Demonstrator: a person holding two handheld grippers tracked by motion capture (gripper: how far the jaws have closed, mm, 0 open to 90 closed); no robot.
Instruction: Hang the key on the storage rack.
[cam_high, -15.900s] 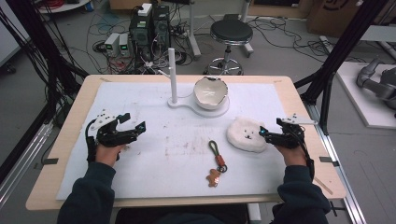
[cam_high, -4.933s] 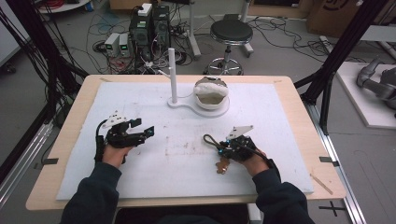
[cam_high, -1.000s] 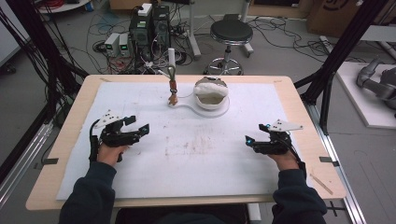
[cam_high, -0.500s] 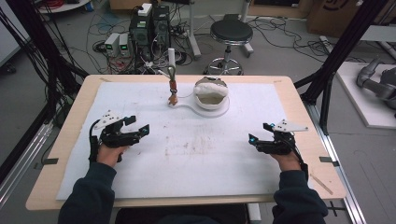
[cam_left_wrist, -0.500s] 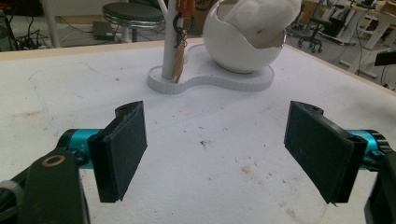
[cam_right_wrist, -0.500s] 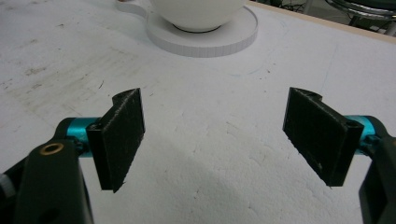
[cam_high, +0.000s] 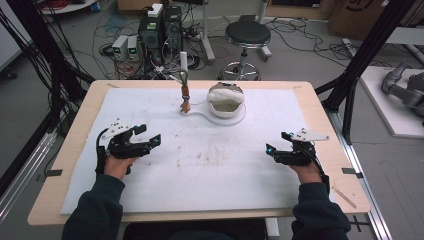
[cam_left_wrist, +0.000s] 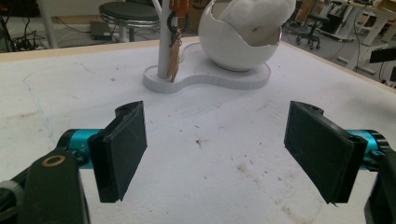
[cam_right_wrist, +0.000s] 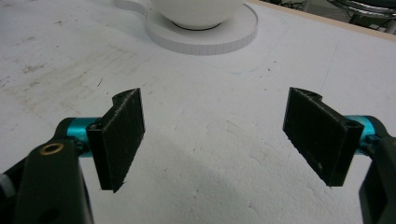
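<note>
A mat covers most of the desk. At its far middle sits a stand base with a post at its left end and a bowl at its right. A keychain hangs on the post, and something lies in the bowl, perhaps a cloth. The left claw is over the mat's left side and the right claw over its right, well apart.

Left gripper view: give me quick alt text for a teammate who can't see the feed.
The left gripper is open and holds nothing, its two black jaws spread wide above a stained white mat. Beyond them a white stand carries an upright post with a keychain hanging on it, and beside the post a round white bowl with a pale lump inside.
</note>
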